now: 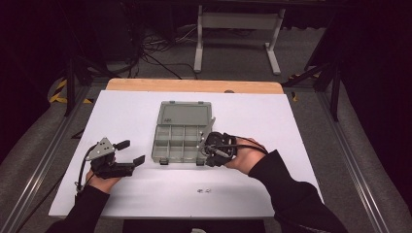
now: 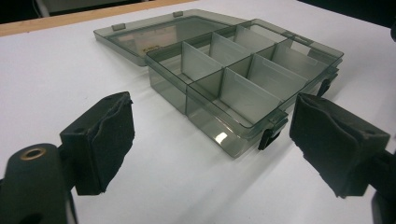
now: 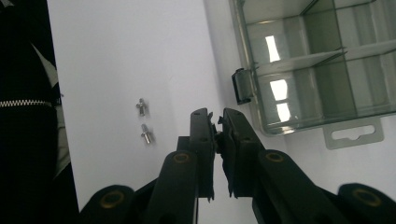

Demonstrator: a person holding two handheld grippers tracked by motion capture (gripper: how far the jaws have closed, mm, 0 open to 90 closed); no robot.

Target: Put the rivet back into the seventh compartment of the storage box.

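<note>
While shut, right tongs (image 3: 218,122) hover beside the organizer box (image 3: 308,60).

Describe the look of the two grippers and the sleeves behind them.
Both are black. The left gripper carries a grey three-cornered plate on top, and its jaws end in thick black foam pads. The right gripper has brass-coloured rivets along its arms. Black cables trail from each. The sleeves are dark.

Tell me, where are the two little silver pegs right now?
The two silver pegs lie side by side on the white table, near its front edge in the high view, in front of the open compartment box and near the right gripper.
</note>
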